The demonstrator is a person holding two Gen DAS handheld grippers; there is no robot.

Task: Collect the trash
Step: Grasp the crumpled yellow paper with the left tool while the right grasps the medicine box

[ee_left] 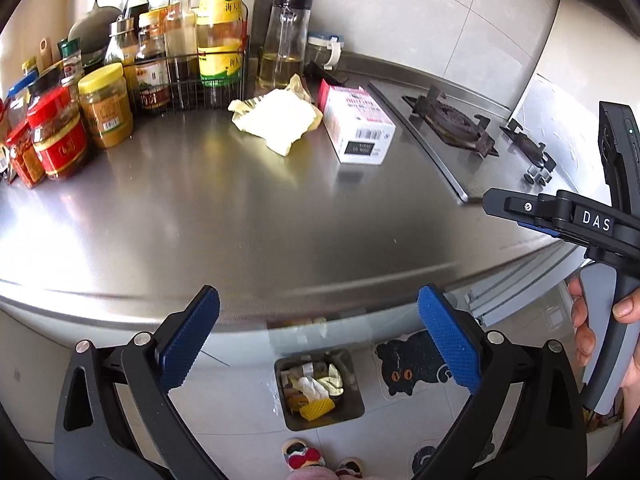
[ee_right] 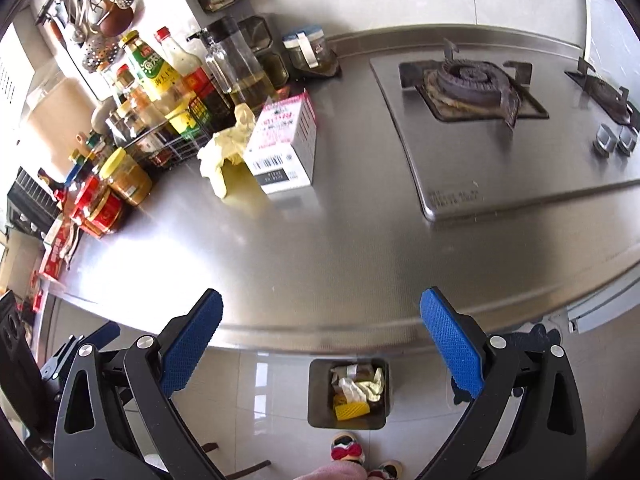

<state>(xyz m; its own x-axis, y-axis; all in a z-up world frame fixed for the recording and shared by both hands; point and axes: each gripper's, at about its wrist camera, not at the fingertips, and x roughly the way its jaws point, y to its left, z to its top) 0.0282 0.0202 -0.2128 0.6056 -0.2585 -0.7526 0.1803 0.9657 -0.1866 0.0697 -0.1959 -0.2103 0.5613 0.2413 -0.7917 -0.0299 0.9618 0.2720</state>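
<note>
A crumpled pale yellow rag or paper (ee_left: 276,118) lies on the steel counter, touching a white and pink carton (ee_left: 354,124) on its side; both also show in the right wrist view, the rag (ee_right: 226,152) left of the carton (ee_right: 284,152). A dark trash bin (ee_left: 320,390) with crumpled waste stands on the floor below the counter edge, also in the right wrist view (ee_right: 348,394). My left gripper (ee_left: 318,340) is open and empty, above the counter's front edge. My right gripper (ee_right: 320,340) is open and empty; it shows at the right of the left wrist view (ee_left: 496,202).
Several sauce bottles and jars (ee_left: 104,104) and a wire rack (ee_left: 188,88) crowd the back left. A gas stove (ee_right: 472,84) with knobs (ee_right: 616,140) fills the right. A glass oil bottle (ee_left: 284,40) stands at the wall. A cat mat (ee_left: 412,364) lies on the floor.
</note>
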